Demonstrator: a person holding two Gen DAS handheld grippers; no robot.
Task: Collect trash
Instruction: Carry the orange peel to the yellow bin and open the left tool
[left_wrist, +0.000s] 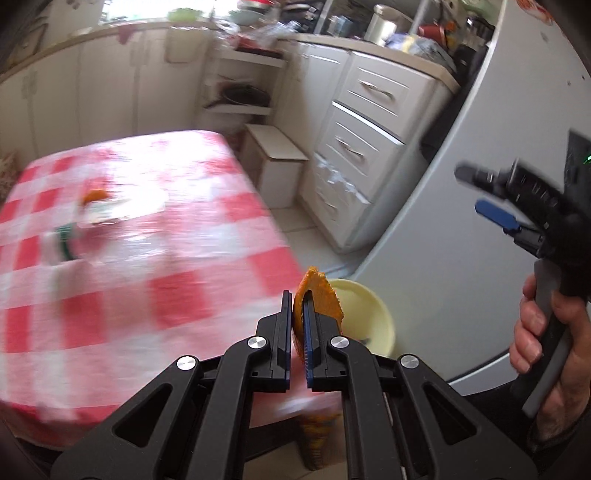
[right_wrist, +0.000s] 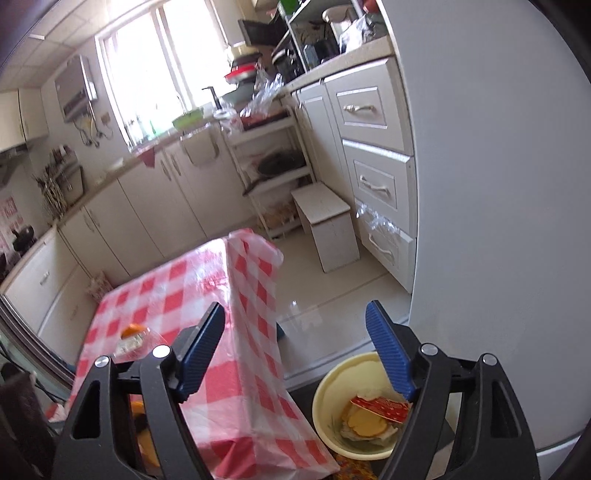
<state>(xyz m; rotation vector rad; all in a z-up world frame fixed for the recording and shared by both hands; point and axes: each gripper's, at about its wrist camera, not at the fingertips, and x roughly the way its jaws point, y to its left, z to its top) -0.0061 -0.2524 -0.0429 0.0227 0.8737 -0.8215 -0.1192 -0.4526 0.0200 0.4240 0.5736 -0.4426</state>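
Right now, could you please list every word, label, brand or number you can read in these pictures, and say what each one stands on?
None can be read.
Red card in the yellow bin: pale marks, too small.
Wrapper on the checked table: print too blurred.
Pink wall sign: illegible.

No writing can be read; the red packet (right_wrist: 382, 407) in the bin (right_wrist: 332, 387) is too blurred.

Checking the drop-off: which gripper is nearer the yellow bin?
Left. The left gripper, shut on orange peel, sits right at the yellow bin rim; the right gripper hangs open, higher and off to the side.
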